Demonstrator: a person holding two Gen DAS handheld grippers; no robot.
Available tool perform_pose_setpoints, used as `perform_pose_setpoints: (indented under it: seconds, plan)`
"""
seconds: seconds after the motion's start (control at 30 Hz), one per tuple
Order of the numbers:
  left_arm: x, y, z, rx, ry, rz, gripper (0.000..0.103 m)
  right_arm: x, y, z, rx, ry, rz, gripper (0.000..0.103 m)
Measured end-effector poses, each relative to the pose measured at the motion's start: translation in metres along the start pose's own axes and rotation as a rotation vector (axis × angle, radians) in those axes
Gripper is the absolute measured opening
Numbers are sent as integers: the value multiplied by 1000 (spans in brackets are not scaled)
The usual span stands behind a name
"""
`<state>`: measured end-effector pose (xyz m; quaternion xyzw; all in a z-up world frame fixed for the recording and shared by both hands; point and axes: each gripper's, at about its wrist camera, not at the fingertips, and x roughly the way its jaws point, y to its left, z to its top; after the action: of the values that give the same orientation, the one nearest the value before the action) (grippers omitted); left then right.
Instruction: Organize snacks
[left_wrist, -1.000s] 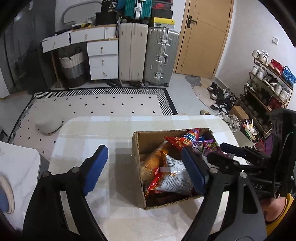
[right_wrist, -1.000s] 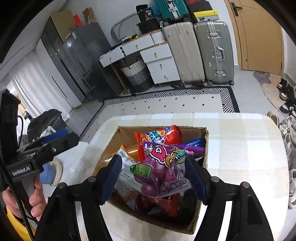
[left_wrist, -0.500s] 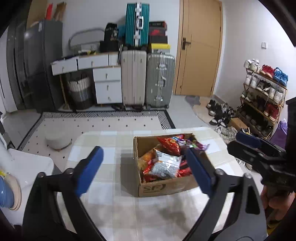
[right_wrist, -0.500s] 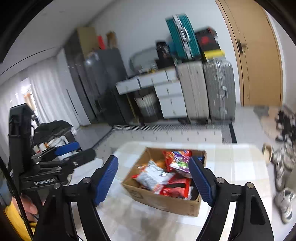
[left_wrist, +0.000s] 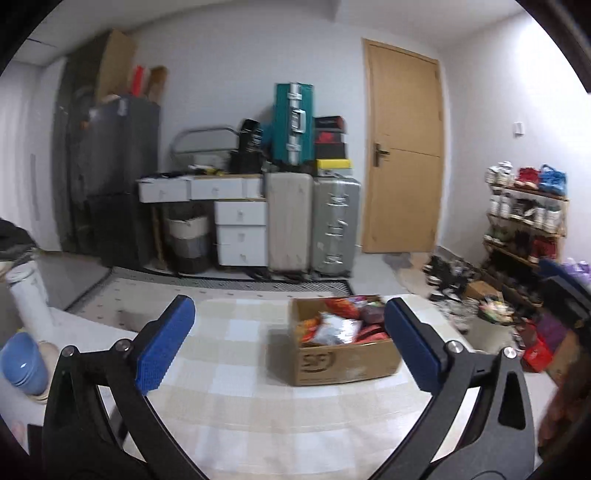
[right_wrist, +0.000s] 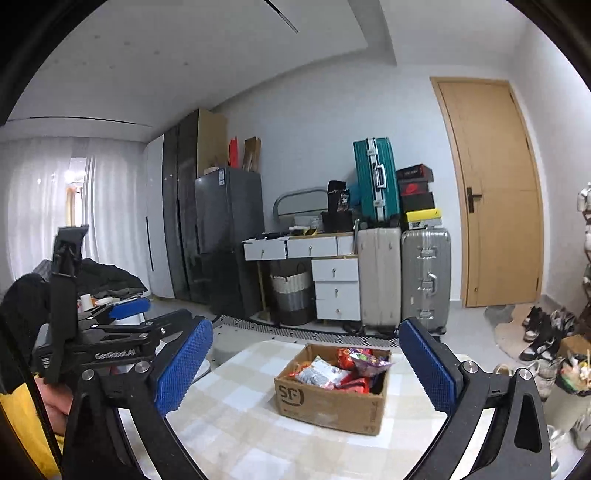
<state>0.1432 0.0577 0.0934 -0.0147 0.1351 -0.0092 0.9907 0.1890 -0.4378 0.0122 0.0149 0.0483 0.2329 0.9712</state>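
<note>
Both grippers hold nothing. The left gripper (left_wrist: 290, 339) has its jaws wide apart; the right gripper (right_wrist: 306, 369) is opening its jaws, nothing between them. The cardboard box (right_wrist: 330, 400) of snacks (right_wrist: 341, 367) stands apart from both on the checked table (right_wrist: 236, 424), bare cloth all around it. Only the left view shows the shoe rack (left_wrist: 526, 221) right of the box.

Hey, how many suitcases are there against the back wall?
3. A beige suitcase stands beside the white drawers, a silver suitcase stands right of it, and a teal suitcase stands on top of the beige one. Others could be hidden behind them.
</note>
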Motion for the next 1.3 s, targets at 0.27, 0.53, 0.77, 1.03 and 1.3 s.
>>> perform_pose_setpoints:
  seconds: [0.27,0.53,0.77,1.03,1.3]
  plan:
    - [-17,26,-64,-41,-26,54,102,-27,13,-62,-63,-32,-54,102]
    - [12,33,-127,-58,11,75,102,-8,5,-125,-71,-21,-127,102]
    - [62,27,-179,-35,31,115,102,14,-11,-170,-83,4,-199,102]
    - [104,18,-213,11,23,95,102,24,-30,-184,-48,3,-226,102]
    - [116,21,-218,-7,31,88,102,24,-25,-183,-60,16,-211,102]
